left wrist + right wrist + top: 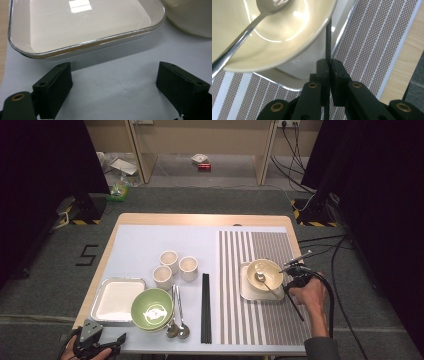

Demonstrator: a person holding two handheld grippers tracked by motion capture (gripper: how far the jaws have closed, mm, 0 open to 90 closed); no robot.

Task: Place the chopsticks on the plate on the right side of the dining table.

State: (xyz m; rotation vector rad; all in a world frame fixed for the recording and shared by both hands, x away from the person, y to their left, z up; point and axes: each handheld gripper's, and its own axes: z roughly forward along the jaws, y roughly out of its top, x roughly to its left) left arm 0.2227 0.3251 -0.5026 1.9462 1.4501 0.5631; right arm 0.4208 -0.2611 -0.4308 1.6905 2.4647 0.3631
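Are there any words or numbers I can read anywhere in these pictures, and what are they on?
"5": a black mark shaped like this digit on the grey floor, left of the table.
The green bowl has a white pattern inside, too small to read as letters.
The red thing and the white thing on the far floor are too small and blurred to read.
Nothing else bears writing.

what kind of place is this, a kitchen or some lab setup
Most likely a lab or recording setup, not a kitchen: black curtains flank the table, cables trail over grey carpet, and the bowls and cups are laid out neatly, with no food.
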